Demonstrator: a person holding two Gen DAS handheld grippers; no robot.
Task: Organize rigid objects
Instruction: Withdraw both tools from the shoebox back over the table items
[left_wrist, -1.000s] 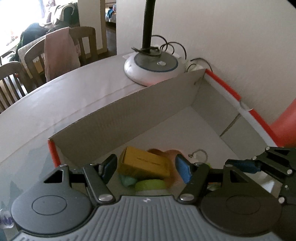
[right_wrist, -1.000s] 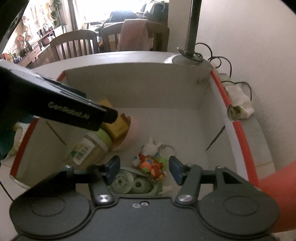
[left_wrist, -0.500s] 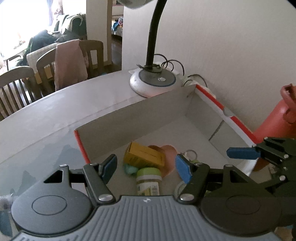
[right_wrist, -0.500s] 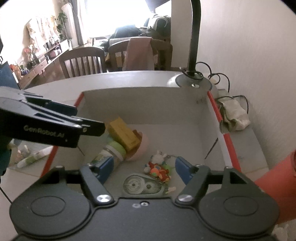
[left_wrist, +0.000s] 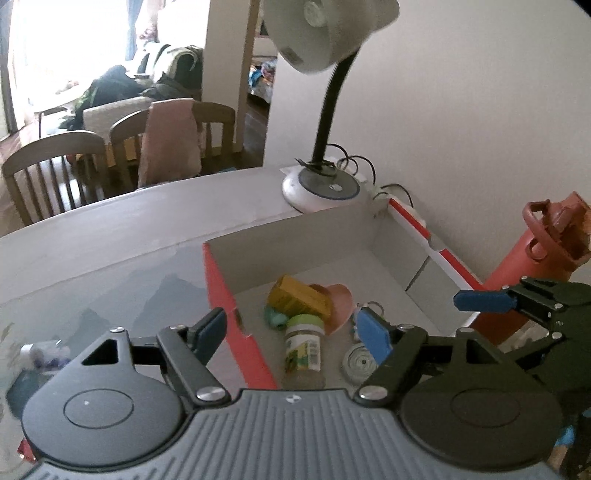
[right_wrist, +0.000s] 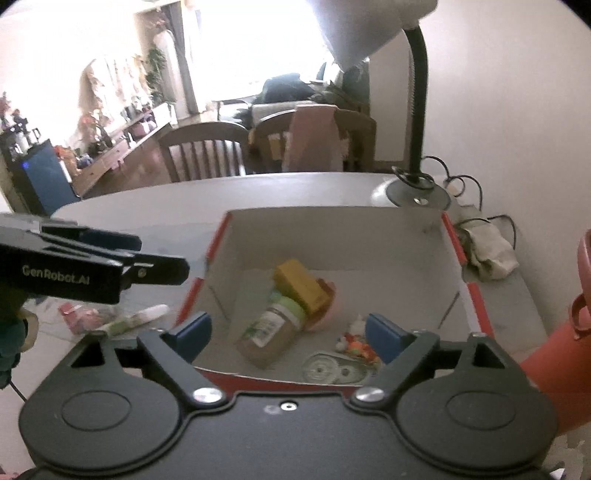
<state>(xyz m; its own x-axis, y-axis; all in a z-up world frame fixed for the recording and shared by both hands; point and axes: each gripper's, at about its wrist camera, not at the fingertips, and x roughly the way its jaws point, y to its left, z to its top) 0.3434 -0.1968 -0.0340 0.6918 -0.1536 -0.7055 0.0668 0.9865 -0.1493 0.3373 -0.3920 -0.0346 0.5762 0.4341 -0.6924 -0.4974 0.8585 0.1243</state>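
Cardboard box (right_wrist: 406, 236), red-edged, sits on the table (left_wrist: 110, 236) near its wall-side edge; inside lie a green-lidded jar (right_wrist: 271, 328) on its side, long axis running from near left to far right, a yellow carton (right_wrist: 301, 284) against a pink cup (right_wrist: 328, 295), a tape dispenser (right_wrist: 330, 369) and a keychain toy (right_wrist: 354, 341). Right gripper (right_wrist: 288, 332) hangs above the near wall, jaws opening, empty; the jar is ahead and below. Left gripper (left_wrist: 291, 328), also opening and empty, straddles the left wall. Desk lamp (left_wrist: 321, 184) stands beyond; red bottle (left_wrist: 524, 258) right.
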